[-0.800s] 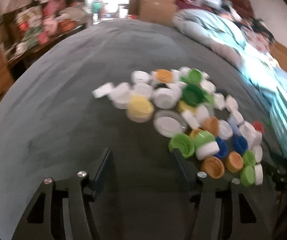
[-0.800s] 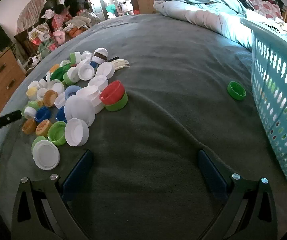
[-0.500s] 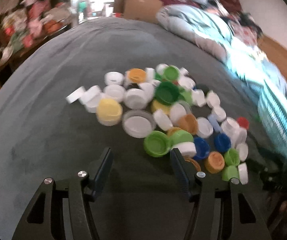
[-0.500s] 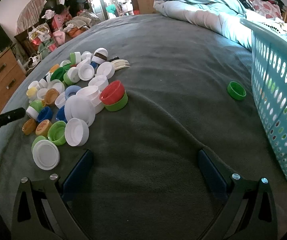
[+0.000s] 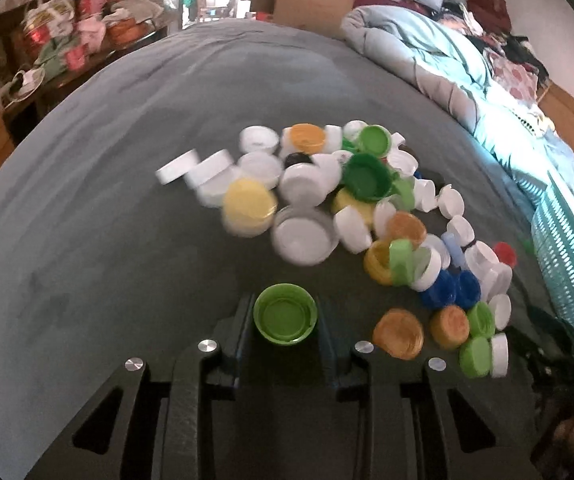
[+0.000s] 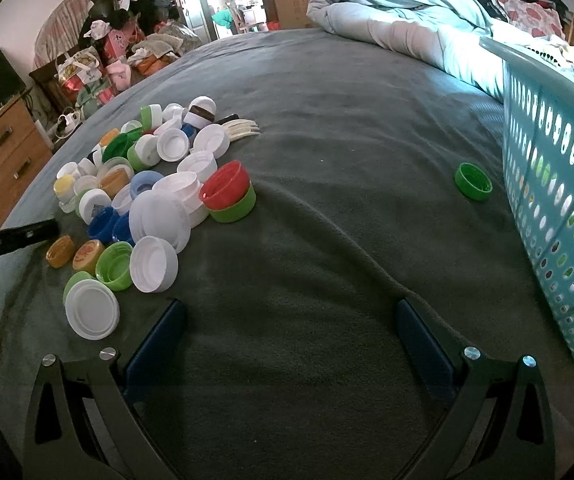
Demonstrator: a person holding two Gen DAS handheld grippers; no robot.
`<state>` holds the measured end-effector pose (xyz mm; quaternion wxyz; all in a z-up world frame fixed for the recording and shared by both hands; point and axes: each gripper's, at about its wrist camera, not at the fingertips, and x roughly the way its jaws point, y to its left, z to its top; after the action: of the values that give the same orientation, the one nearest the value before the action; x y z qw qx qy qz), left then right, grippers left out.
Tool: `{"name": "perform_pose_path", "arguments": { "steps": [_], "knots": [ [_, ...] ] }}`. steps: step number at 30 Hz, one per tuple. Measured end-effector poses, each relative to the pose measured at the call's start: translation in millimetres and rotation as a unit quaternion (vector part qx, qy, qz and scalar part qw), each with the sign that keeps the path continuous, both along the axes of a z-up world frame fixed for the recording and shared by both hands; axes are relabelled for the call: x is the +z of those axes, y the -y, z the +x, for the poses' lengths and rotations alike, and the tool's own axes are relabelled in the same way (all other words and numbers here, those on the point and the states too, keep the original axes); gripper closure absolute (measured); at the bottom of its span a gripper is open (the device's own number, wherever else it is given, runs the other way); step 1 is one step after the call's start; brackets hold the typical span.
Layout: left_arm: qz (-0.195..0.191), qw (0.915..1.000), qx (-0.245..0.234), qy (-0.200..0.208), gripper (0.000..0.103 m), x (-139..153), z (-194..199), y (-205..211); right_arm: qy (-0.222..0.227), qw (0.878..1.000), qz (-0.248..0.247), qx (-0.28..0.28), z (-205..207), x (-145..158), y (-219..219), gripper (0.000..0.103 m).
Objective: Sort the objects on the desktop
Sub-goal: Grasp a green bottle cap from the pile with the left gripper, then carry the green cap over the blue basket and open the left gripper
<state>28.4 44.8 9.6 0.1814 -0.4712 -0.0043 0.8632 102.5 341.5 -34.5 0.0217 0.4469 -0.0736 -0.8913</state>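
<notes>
Between the fingers of the left gripper (image 5: pixel 285 322), at six o'clock of its view, a light green cap (image 5: pixel 285 314) sits clamped by its rim, hollow side up. The rim is shallow and smooth, so I judge it could pop free if tilted or squeezed unevenly. The cap pile (image 5: pixel 351 208) spreads from twelve to three o'clock beyond it. The right gripper (image 6: pixel 291 340) hangs wide apart, empty, over the grey blanket (image 6: pixel 327 152), the teal basket (image 6: pixel 559 184) at three o'clock.

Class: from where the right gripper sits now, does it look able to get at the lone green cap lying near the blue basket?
Probably yes. The right gripper is open and empty, and only bare grey blanket lies between it and the green cap, which sits clear of the basket.
</notes>
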Motion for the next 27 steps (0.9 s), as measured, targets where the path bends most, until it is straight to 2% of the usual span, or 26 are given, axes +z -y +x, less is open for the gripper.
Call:
{"name": "perform_pose_path", "arguments": {
  "steps": [3, 6, 8, 11, 13, 15, 17, 19, 21, 24, 27],
  "knots": [
    [0.005, 0.9999, 0.001, -0.010, 0.072, 1, 14, 13, 0.001, 1.000, 0.000, 0.000, 0, 1, -1, 0.001],
    [0.004, 0.9999, 0.004, -0.011, 0.072, -4, 19, 19, 0.022, 1.000, 0.004, 0.009, -4, 3, -3, 0.001],
    [0.007, 0.9998, 0.008, -0.016, 0.072, -6, 20, 18, 0.032, 0.999, -0.020, 0.008, -1, 9, -8, 0.002],
    [0.008, 0.9998, 0.008, -0.019, 0.072, -7, 19, 18, 0.015, 0.999, -0.045, -0.005, 21, 29, -9, 0.004],
    [0.013, 0.9997, 0.007, -0.020, 0.072, -11, 19, 19, 0.012, 0.997, -0.067, 0.045, 34, 39, 5, 0.004],
    [0.014, 0.9996, 0.007, -0.022, 0.072, -9, 19, 20, 0.001, 0.994, -0.066, 0.089, 43, 46, 23, 0.006],
    [0.016, 0.9996, 0.008, -0.022, 0.072, -9, 19, 20, 0.002, 0.991, -0.060, 0.116, 43, 47, 36, 0.014],
    [0.016, 0.9996, 0.007, -0.022, 0.072, -9, 20, 20, 0.007, 0.989, -0.083, 0.124, 35, 44, 41, 0.024],
    [0.015, 0.9996, 0.006, -0.023, 0.072, -9, 19, 20, 0.015, 0.987, -0.096, 0.126, 25, 41, 46, 0.028],
    [0.014, 0.9996, 0.005, -0.024, 0.072, -9, 20, 19, 0.038, 0.985, -0.098, 0.134, 13, 29, 58, 0.039],
    [0.013, 0.9996, 0.005, -0.025, 0.071, -9, 20, 19, 0.038, 0.986, -0.083, 0.139, 11, 26, 60, 0.048]
  ]
}}
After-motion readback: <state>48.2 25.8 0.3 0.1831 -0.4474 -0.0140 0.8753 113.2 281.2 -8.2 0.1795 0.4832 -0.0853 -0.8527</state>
